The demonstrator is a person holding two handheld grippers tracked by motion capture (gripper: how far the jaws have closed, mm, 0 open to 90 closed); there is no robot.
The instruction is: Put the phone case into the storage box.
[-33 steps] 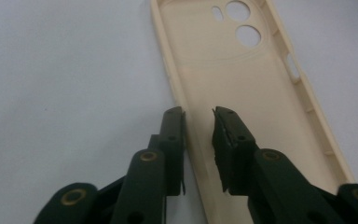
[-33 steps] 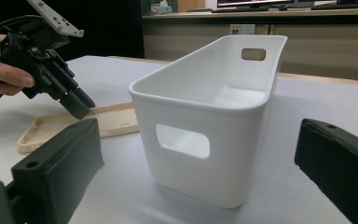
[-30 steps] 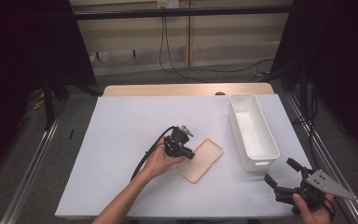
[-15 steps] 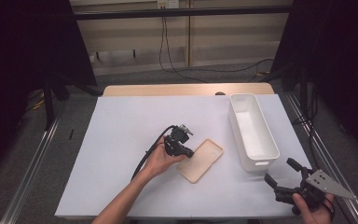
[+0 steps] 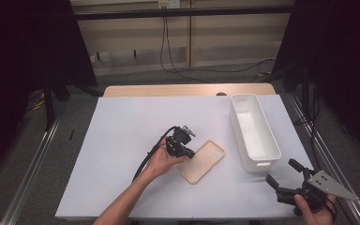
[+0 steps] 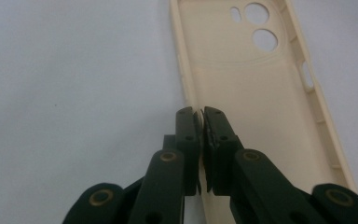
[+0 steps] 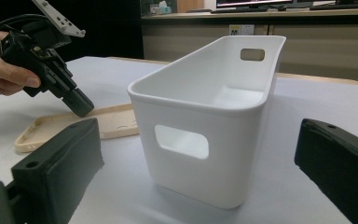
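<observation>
1. The case (image 6: 256, 93) looks like cream plastic or rubber, matt, smooth inside, with a moulded rim.
2. The bin (image 7: 214, 116) is white plastic, smooth, with a soft sheen.
3. The table (image 5: 122, 140) has a pale, matt, smooth top; a wood-coloured strip (image 5: 168, 90) shows along its far edge.
4. The left gripper (image 6: 200, 121) has black matt plastic-looking links with brass-coloured metal pins.
5. The right gripper (image 7: 196, 163) has black matt pads of fine-grained texture.
</observation>
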